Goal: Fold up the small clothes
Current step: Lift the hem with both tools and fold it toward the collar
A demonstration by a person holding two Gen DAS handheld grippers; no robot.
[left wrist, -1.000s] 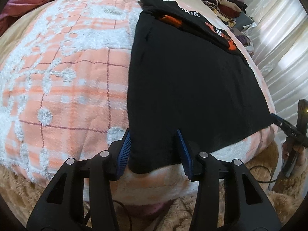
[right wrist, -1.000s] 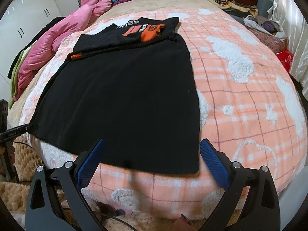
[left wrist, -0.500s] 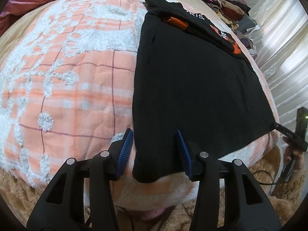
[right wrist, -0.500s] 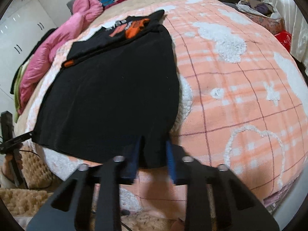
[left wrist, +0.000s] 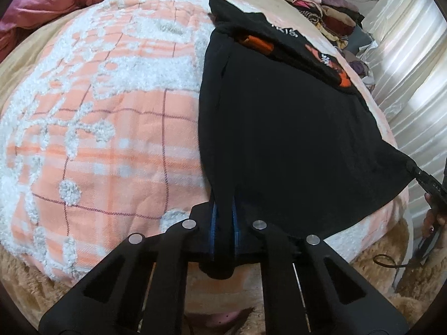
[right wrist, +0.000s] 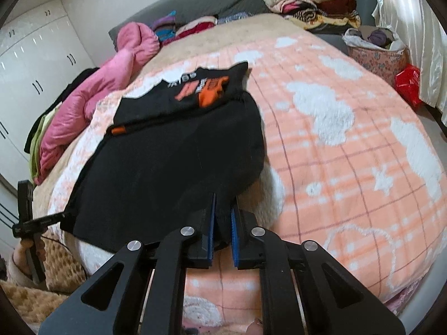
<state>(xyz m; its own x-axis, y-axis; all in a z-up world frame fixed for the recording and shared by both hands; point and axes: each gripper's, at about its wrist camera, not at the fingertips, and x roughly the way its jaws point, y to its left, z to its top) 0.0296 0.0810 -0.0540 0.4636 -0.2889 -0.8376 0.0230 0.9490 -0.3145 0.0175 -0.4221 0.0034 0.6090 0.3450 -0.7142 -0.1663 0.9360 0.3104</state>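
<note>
Both the left gripper [left wrist: 223,223] and right gripper [right wrist: 222,223] pinch the black shirt [left wrist: 279,139] hem at six o'clock, ready to fold it toward twelve

The shirt [right wrist: 173,164] is black, with orange and white print at its far end. The blanket [right wrist: 349,150] is peach plaid with white fluffy shapes. A pink quilt [right wrist: 111,89] lies far left. Both grippers have black bodies and blue pads [left wrist: 213,220].
</note>
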